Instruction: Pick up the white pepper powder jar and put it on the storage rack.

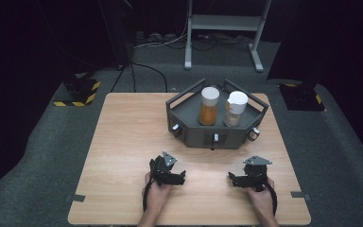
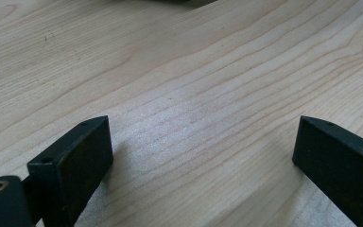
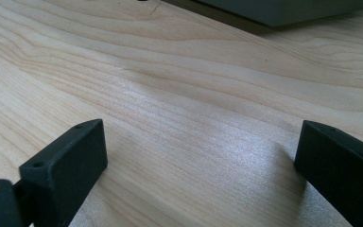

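Left gripper (image 1: 178, 178) and right gripper (image 1: 234, 180) are resting low over the table (image 1: 123, 142), jaws spread, gripping nothing. At 12 o'clock, a dark tray (image 1: 189, 111) is holding two jars (image 1: 208, 106), contents possibly spices.

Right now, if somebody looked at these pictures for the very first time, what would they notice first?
Probably the dark grey tray at the far middle of the wooden table, with two white-capped jars standing in it: the orange jar on the left and the paler jar on the right. Next, near the front edge, the left gripper and right gripper, both open and empty.
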Demonstrator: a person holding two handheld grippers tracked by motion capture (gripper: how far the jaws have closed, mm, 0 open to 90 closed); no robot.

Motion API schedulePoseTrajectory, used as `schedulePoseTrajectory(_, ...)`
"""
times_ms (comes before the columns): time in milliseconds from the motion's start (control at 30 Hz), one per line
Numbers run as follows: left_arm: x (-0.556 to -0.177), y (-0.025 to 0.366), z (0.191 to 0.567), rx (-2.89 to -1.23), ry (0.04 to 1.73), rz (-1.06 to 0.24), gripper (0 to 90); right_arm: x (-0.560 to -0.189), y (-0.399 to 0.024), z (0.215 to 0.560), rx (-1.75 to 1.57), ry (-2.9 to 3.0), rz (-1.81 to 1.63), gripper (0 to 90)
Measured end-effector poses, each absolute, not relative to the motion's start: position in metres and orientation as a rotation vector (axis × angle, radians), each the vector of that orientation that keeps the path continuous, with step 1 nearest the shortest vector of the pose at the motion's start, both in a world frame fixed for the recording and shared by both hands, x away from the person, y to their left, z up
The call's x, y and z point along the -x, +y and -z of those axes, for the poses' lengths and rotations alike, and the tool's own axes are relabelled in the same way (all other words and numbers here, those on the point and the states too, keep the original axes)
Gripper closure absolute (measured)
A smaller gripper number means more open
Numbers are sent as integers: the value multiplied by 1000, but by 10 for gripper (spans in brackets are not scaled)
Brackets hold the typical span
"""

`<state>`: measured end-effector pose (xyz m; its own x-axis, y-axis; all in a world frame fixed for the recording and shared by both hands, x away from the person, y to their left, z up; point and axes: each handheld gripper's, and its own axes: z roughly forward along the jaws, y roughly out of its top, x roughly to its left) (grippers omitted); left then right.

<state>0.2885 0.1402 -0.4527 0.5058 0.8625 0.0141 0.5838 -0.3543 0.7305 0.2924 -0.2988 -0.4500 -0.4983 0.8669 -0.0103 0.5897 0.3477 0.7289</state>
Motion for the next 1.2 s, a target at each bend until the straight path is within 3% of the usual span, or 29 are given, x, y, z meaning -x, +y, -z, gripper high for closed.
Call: schedulePoseTrajectory(1200, -289, 141, 453, -2074, 1178, -527, 55, -290, -296, 450, -1290, 2204, -944, 29)
